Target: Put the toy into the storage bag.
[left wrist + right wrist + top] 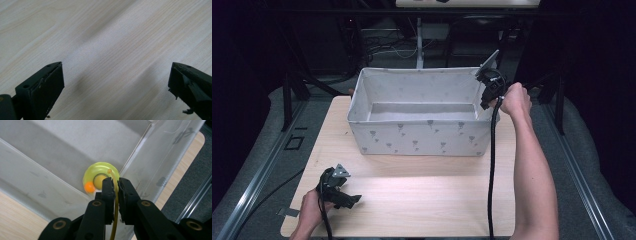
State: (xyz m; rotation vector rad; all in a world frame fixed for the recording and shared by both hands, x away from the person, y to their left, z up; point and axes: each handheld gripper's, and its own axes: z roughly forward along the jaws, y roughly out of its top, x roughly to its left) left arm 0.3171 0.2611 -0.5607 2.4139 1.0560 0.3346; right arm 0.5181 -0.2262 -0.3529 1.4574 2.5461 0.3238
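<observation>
Yellow-green round plastic toy (100,176) with orange ball and thin yellow cord is hanging cord-up over grey fabric bin (412,137), right gripper (115,185) pinching the cord; left gripper (115,82) is gaping wide, empty

Setting: a lab or recording studio, lying mostly in darkness. A pale wooden table (412,195) is sitting under bright overhead light while the surroundings are falling away to black. Dark metal frame legs (288,100) and a white stand post (419,45) are rising behind it, loose cables (387,50) are trailing across the grey floor, and metal rails (257,185) are running along both sides of the table
</observation>
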